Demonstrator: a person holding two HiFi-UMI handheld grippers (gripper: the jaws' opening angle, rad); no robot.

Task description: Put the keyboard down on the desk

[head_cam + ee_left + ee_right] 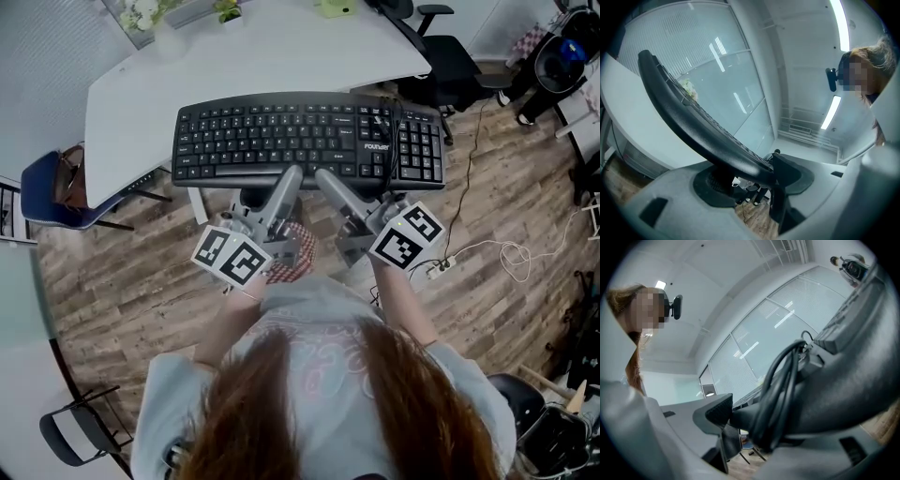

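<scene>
The left gripper (289, 176) and right gripper (328, 178) are each clamping the near edge of the black keyboard (281, 136), its length running crosswise, the white desk (141, 103) lying just beyond.

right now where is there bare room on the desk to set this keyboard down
The broad white desk top just beyond the held keyboard is bare, bordered by flowers at its far left and a green object at the far edge. Only that far edge is crowded.

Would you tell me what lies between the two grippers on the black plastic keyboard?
Only a short bare stretch of the black plastic keyboard's front edge, between left gripper and right gripper; the head view shows it.
</scene>
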